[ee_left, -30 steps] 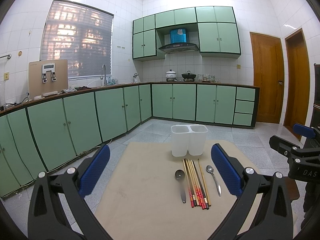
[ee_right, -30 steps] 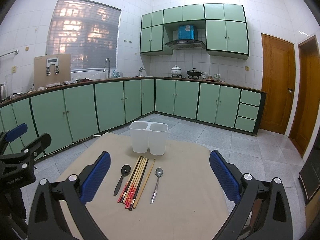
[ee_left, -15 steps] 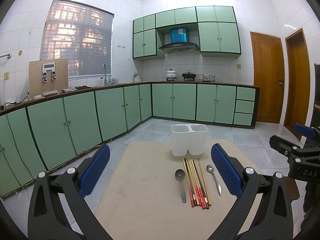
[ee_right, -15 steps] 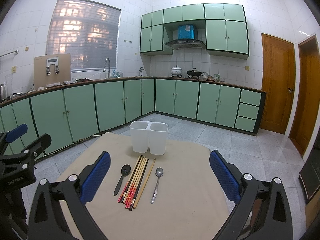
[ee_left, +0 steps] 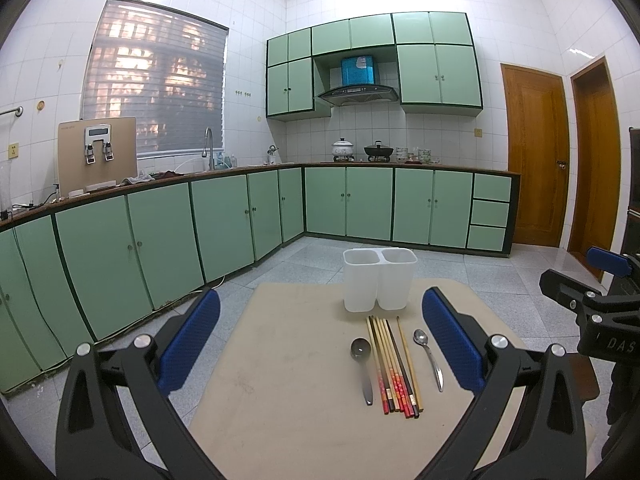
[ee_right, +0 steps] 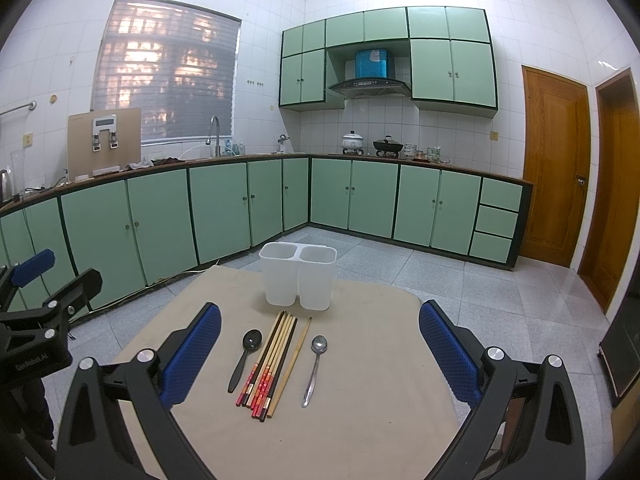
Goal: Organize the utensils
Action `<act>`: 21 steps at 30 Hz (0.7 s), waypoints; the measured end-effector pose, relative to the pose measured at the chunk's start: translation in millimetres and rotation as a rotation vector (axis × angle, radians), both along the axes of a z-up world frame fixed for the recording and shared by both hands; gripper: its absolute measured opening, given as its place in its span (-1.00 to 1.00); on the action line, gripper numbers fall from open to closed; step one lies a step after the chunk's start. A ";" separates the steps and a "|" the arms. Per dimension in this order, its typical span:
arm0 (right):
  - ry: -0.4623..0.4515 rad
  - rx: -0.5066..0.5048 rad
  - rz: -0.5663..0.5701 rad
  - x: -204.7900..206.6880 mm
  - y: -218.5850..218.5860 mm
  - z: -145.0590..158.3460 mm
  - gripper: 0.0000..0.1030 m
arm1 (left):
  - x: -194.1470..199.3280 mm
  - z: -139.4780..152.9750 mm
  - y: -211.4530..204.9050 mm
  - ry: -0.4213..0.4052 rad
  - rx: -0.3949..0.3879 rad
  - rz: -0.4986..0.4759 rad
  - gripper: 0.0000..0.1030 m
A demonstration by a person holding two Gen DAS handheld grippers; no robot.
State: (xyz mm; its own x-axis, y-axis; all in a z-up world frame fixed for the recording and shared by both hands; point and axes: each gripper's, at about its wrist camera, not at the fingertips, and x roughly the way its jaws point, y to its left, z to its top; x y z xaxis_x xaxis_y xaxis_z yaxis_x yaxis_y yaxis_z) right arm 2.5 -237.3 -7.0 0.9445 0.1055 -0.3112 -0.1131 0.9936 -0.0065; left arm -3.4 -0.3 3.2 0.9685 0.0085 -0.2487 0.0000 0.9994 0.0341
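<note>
Utensils: chopsticks (ee_right: pixel 272 360), two spoons (ee_right: pixel 245 358) unmoved on table (ee_right: pixel 380 380), six o'clock of holder (ee_right: pixel 298 276); both jaws stay apart; sorting unstarted.

"DAS" on right gripper (ee_left: pixel 608 344), "GenRobot.AI" on left gripper (ee_right: pixel 32 362)

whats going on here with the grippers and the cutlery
Nothing is being handled yet. The left gripper and right gripper both hover over the table with jaws open and empty. A black spoon, a bundle of chopsticks and a metal spoon lie side by side in front of the empty white holder.
</note>
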 end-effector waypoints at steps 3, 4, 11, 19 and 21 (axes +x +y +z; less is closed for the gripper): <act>0.000 0.001 -0.001 0.3 -0.9 2.0 0.88 | -0.1 0.1 0.0 0.000 0.000 0.000 0.90; 0.000 0.001 -0.001 0.3 -0.9 1.8 0.88 | -0.2 0.3 0.2 0.000 0.000 0.000 0.90; 0.000 0.001 -0.001 0.6 -0.4 2.5 0.88 | 0.0 0.0 0.0 0.000 0.000 0.000 0.90; 0.001 0.002 -0.001 2.0 -0.4 2.4 0.88 | 0.2 0.0 0.2 0.001 0.000 0.001 0.90; 0.004 0.002 -0.002 2.6 -0.7 2.2 0.88 | 0.7 -1.7 1.8 0.004 -0.001 0.002 0.90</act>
State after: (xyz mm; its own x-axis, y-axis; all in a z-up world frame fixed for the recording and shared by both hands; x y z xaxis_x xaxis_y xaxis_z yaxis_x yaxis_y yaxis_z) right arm 5.1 -238.0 -4.8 0.9434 0.1040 -0.3149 -0.1110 0.9938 -0.0043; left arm -2.7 1.5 1.5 0.9676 0.0103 -0.2521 -0.0021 0.9994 0.0331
